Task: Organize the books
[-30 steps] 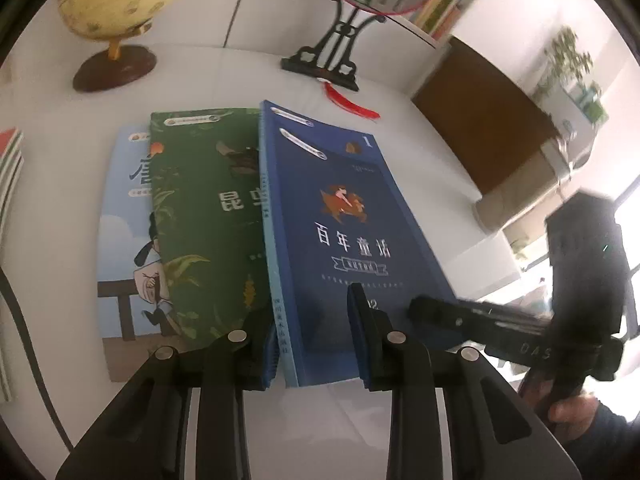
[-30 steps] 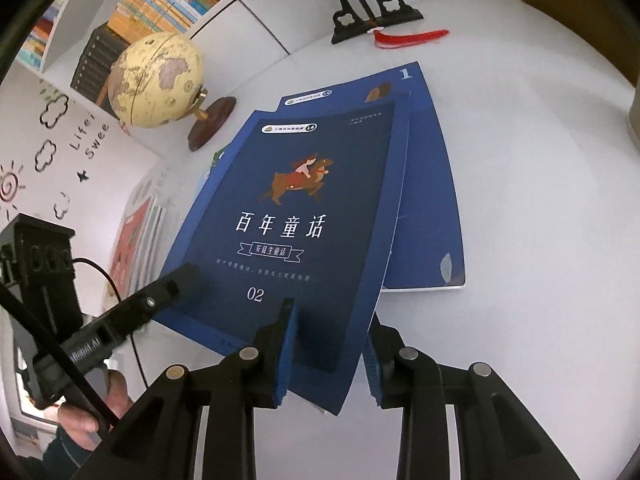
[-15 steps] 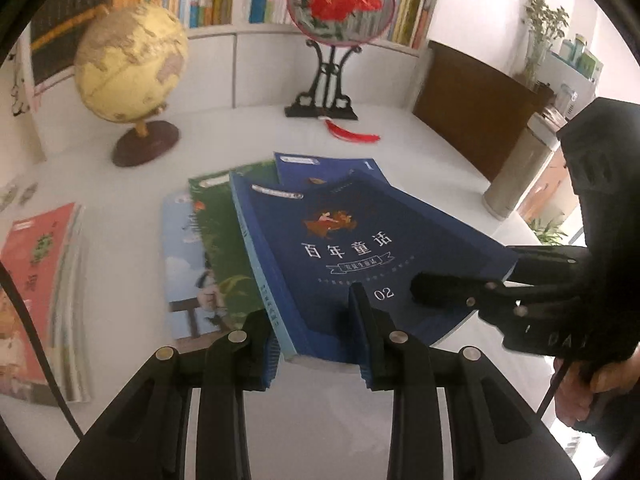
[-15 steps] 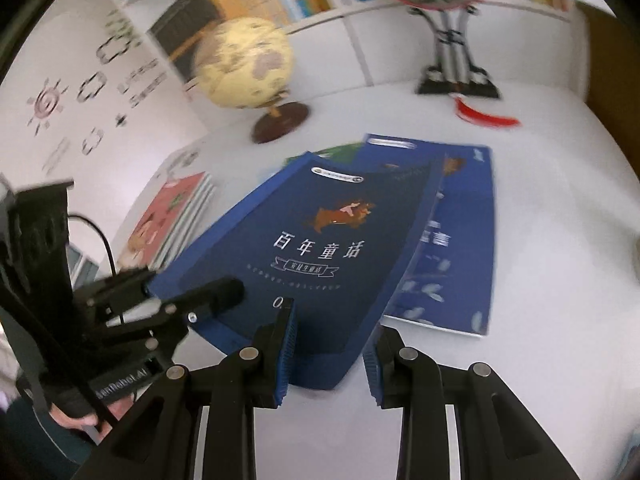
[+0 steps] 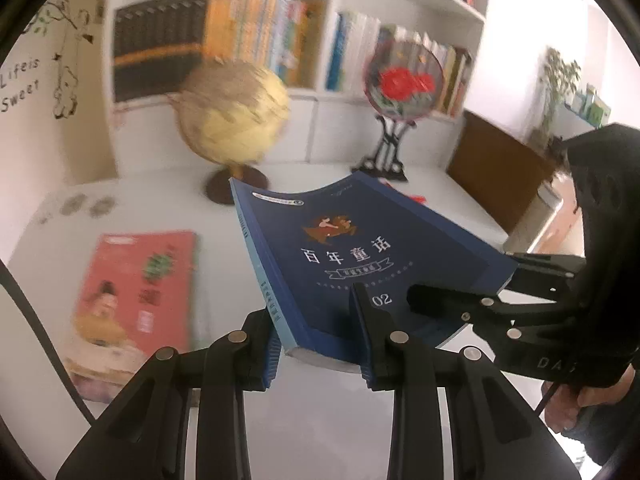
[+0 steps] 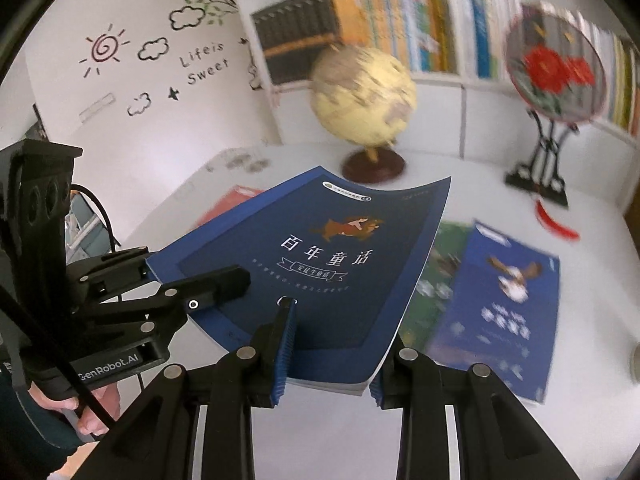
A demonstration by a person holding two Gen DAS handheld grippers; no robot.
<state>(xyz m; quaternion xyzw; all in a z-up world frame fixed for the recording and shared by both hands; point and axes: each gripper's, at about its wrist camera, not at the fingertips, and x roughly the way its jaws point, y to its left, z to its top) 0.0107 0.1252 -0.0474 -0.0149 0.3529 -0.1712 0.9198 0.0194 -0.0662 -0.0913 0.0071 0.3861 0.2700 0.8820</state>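
Above the white surface (image 5: 328,420), we find the dark blue book (image 5: 360,256) carried clear, left gripper (image 5: 316,344) and right gripper (image 6: 332,352) each with jaws pinching its near edge. Transfer step; next, we judge, a level set-down onto a pile.

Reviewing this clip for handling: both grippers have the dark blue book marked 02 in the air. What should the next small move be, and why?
Probably carry the dark blue book leftward toward the red book, keeping it level. The left gripper and right gripper each clamp a near corner, its far edge sags, and it already hangs clear of the other books.
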